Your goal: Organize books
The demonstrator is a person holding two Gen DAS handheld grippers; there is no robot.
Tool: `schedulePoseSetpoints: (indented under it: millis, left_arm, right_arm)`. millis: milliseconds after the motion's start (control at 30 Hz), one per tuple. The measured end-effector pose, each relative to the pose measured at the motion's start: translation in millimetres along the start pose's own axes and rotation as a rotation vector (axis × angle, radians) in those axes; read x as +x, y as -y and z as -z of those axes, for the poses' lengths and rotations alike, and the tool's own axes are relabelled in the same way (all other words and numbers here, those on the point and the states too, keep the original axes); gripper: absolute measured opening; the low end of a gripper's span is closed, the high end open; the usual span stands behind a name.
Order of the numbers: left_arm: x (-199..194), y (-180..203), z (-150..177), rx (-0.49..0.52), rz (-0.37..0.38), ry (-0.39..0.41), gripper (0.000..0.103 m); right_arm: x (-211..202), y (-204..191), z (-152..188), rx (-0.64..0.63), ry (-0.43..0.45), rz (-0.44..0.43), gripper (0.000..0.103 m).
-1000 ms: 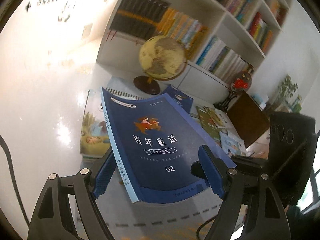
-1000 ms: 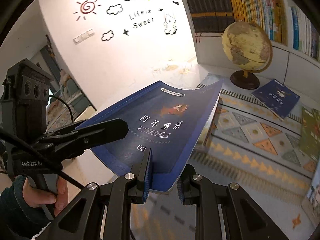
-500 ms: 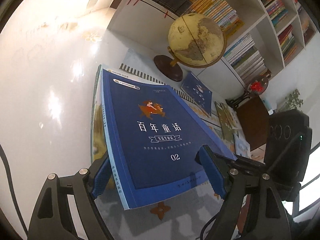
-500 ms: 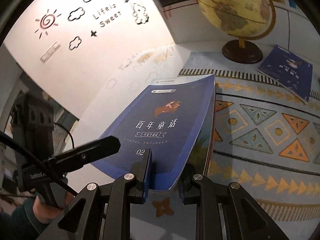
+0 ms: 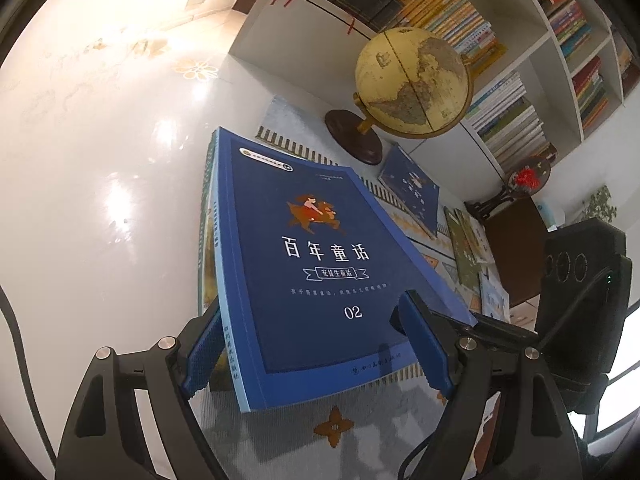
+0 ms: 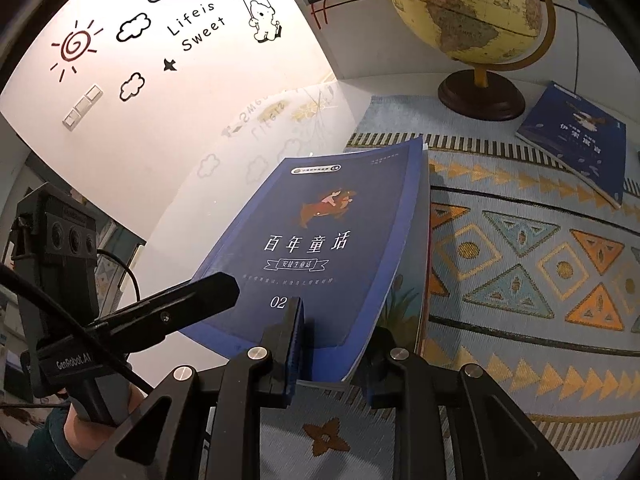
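A dark blue book (image 5: 312, 264) marked 02 lies tilted on a picture book (image 5: 206, 240) at the left end of the patterned rug (image 5: 332, 428). My left gripper (image 5: 312, 316) clamps its near end slantwise, one pad under the spine and the other on the cover. In the right wrist view the blue book (image 6: 320, 240) sits in my right gripper (image 6: 338, 324), whose jaws are opening. One pad still rests on the cover and the other finger is under the book's edge. The picture book (image 6: 404, 300) shows beneath it. The left gripper's finger (image 6: 200, 292) crosses the cover's left edge.
A globe (image 5: 412, 80) on a dark round foot stands at the rug's far end, before a white bookcase (image 5: 520, 80) full of books. Another blue book (image 6: 576, 140) lies on the rug (image 6: 520, 260) to the right, and more books (image 5: 464, 248) beyond. Glossy white floor lies left.
Both grippers have come down and forward with the blue book, which now rests on the picture book. The right gripper's fingers stand slightly wider apart.
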State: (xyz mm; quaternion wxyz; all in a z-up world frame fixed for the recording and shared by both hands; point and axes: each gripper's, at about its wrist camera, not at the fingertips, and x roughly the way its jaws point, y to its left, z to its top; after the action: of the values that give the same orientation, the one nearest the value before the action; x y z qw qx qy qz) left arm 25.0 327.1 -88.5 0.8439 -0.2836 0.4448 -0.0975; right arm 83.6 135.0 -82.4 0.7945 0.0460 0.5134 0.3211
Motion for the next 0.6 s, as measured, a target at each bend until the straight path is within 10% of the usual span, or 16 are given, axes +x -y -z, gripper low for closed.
schedulePoseSetpoints:
  millis: [367,600]
  left_arm:
    - [-32.1,2.7,27.4,-0.076,-0.105,0.026,0.08]
    - [-58.1,81.9,67.1,0.062,-0.167,0.056,0.08]
  right_arm:
    - [10.2,5.8,8.5,-0.02,-0.1,0.149,0.031]
    - [-74.4,39.0,54.8,0.072,-0.03,0.13,0.032]
